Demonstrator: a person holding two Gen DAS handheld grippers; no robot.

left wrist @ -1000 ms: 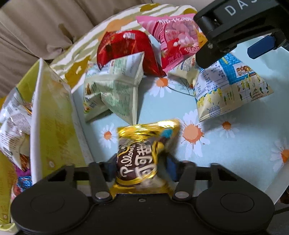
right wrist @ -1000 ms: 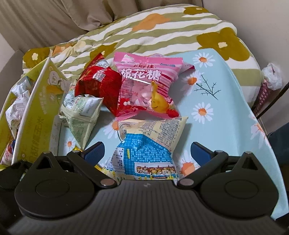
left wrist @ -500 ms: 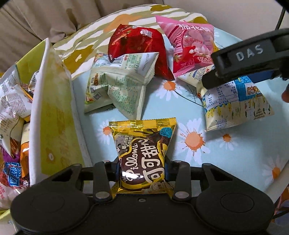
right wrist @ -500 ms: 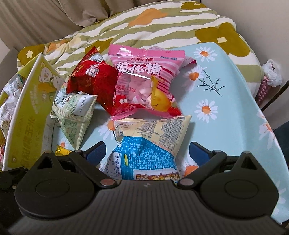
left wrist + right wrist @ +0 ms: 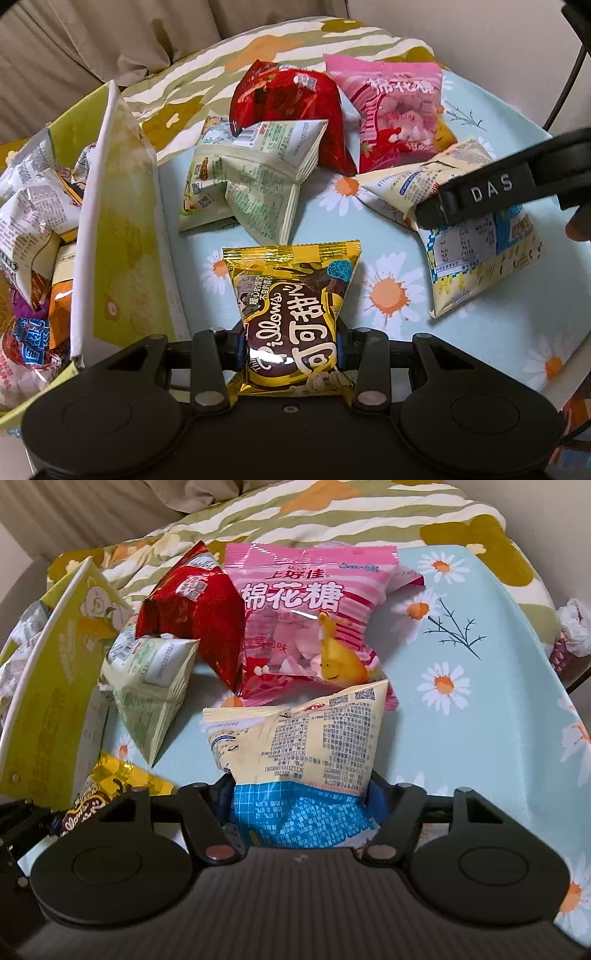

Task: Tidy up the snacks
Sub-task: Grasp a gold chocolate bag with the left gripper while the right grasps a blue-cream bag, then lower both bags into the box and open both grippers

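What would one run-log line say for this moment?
left gripper: shut on gold packet | right gripper: jaws just closing around blue-cream packet

Home bedroom — floral quilt, daisy tablecloth.

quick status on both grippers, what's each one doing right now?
Left gripper: shut on the gold snack packet.
Right gripper: jaws have just been closing around the blue-and-cream snack bag; pads appear to press its sides.
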